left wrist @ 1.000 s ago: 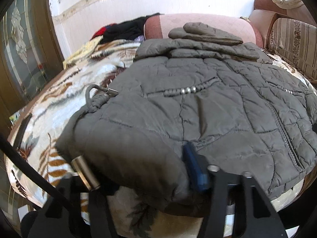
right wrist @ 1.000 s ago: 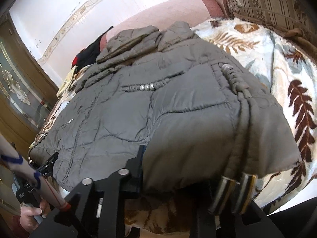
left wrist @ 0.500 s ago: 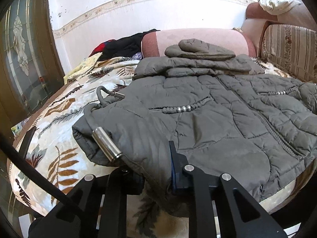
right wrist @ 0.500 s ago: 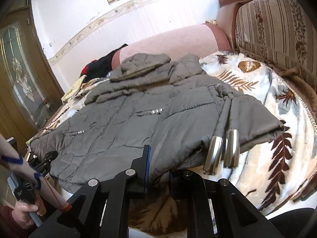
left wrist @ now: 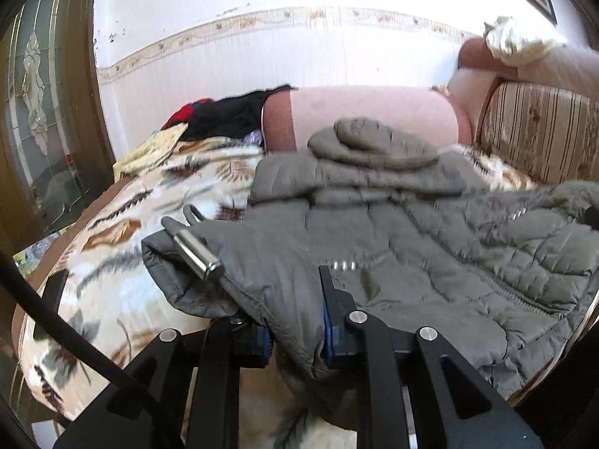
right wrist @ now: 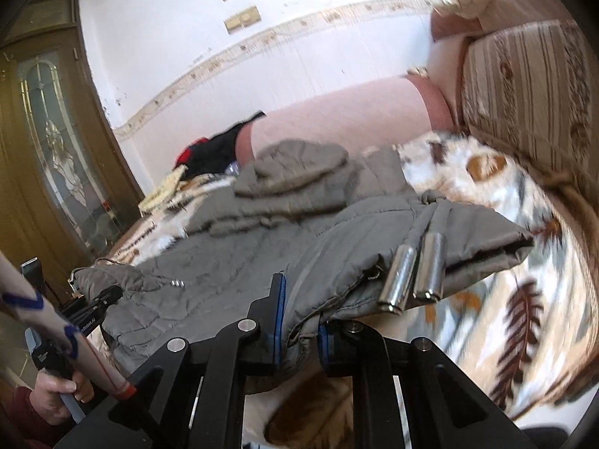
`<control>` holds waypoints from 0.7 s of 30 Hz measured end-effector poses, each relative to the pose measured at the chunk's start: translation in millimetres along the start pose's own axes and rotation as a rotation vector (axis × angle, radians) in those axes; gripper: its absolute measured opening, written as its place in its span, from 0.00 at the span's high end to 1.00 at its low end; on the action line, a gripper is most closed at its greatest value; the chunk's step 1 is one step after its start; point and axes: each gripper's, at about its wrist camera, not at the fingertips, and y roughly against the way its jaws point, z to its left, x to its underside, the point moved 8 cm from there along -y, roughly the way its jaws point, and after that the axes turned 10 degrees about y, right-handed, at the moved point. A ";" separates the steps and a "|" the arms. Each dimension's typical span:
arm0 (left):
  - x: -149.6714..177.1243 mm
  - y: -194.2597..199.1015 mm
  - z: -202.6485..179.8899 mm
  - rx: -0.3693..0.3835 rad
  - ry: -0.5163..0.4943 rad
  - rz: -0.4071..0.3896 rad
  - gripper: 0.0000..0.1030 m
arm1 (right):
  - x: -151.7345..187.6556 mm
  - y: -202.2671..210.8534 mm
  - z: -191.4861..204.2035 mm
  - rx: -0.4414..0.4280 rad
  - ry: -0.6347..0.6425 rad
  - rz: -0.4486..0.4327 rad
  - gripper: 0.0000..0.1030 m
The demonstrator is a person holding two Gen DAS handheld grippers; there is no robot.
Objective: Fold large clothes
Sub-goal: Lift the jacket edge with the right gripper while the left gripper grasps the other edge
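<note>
Left wrist view: left gripper fingers clamped narrow on hem corner of grey quilted jacket, fabric bunched between pads after closing in; metal drawcord tip lying atop lifted corner. Right wrist view: right gripper pinching opposite hem corner, two metal cord ends hanging just beside. Jacket spread on leaf-print bed cover, hood probably folded near pink bolster; motion blur.

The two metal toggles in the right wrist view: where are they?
The two metal toggles hang side by side at the grey jacket's raised hem corner, just right of the right claw.
</note>
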 end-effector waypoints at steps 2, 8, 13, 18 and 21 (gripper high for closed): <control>-23.5 0.3 0.6 0.021 0.021 -0.011 0.81 | -17.3 -0.9 -0.1 -0.005 0.004 -0.024 0.85; -78.9 -8.7 -0.6 0.078 0.064 -0.009 0.81 | -74.6 -12.2 -1.2 -0.020 0.021 -0.083 0.85; -124.8 -23.5 -7.2 0.101 0.077 -0.014 0.80 | -120.3 -32.8 -6.9 -0.022 0.028 -0.114 0.85; -176.9 -59.4 -16.6 0.116 0.106 0.001 0.80 | -170.5 -77.4 -17.8 -0.006 0.040 -0.117 0.85; -208.6 -92.7 -21.7 0.137 0.141 0.024 0.77 | -196.2 -115.7 -30.0 0.014 0.022 -0.107 0.85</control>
